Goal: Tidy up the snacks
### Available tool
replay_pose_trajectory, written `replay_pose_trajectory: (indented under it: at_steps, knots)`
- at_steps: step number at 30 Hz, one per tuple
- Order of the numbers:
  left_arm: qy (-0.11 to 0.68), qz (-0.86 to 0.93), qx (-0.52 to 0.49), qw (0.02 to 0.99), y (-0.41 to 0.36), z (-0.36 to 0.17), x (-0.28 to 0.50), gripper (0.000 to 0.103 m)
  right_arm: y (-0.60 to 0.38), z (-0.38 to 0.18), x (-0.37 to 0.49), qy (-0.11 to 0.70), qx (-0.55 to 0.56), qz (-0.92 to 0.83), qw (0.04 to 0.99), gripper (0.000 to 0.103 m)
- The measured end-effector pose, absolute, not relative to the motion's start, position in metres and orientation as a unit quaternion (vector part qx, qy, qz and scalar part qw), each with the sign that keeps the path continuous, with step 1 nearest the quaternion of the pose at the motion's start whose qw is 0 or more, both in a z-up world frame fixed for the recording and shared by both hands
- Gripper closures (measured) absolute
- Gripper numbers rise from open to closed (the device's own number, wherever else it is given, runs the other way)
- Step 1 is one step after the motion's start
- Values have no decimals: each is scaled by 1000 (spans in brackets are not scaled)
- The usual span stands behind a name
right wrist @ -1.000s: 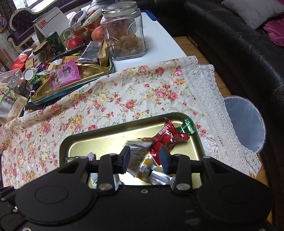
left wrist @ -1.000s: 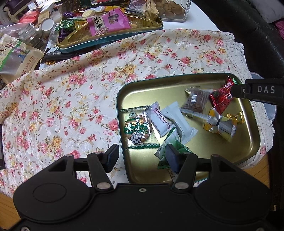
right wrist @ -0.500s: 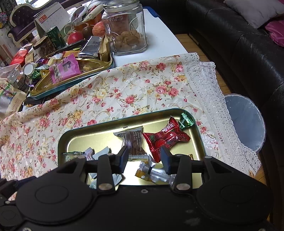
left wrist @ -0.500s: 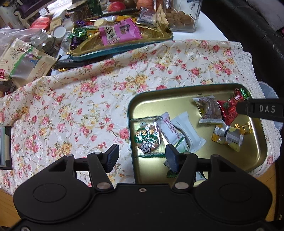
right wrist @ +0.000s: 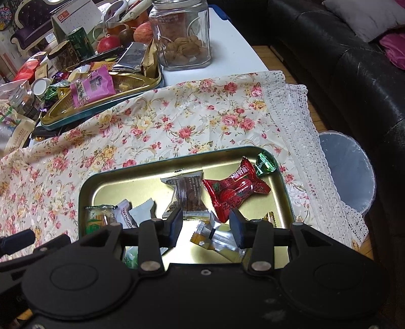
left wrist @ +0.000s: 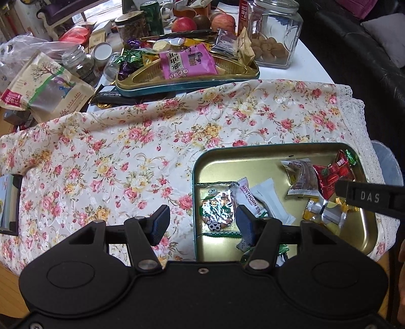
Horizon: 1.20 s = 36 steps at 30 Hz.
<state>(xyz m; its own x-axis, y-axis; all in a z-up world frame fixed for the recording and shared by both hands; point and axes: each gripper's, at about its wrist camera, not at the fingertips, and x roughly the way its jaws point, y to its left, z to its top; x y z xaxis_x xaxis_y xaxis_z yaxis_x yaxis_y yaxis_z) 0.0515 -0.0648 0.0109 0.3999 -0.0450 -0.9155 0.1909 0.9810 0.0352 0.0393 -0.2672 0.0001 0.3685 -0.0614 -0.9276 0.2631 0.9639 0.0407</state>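
Plainly, "HAWTHORN" wrapper (left wrist: 249,197) in gold tray (left wrist: 253,154); "DAS" on right claw (left wrist: 369,197).

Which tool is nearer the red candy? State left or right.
Right. The right tool hangs open just above the red candy; the left tool hangs open over the tray's left edge, farther off.

A home living room. A black leather sofa (right wrist: 354,76) with cushions runs from twelve to three o'clock beside a low white table (right wrist: 233,48) under a floral tablecloth (left wrist: 126,151) edged in lace. At eleven o'clock sit apples (left wrist: 183,24), a desk calendar (right wrist: 74,19) and a glass cookie jar (right wrist: 181,33) (ordinary family clutter); a waste bin (right wrist: 346,172) stands at three.
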Motion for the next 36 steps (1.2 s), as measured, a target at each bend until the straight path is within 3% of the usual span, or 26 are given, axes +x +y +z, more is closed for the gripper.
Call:
replay_pose_trajectory:
  at_steps: [17,36]
  knots:
    - [555,-69,53,827,-54,14,44,42,-256,13,11,541,77,-110,830,60]
    - [502,-63,93,857,-43,20,1,42,-243,12,-32,517,61,-123,845,60]
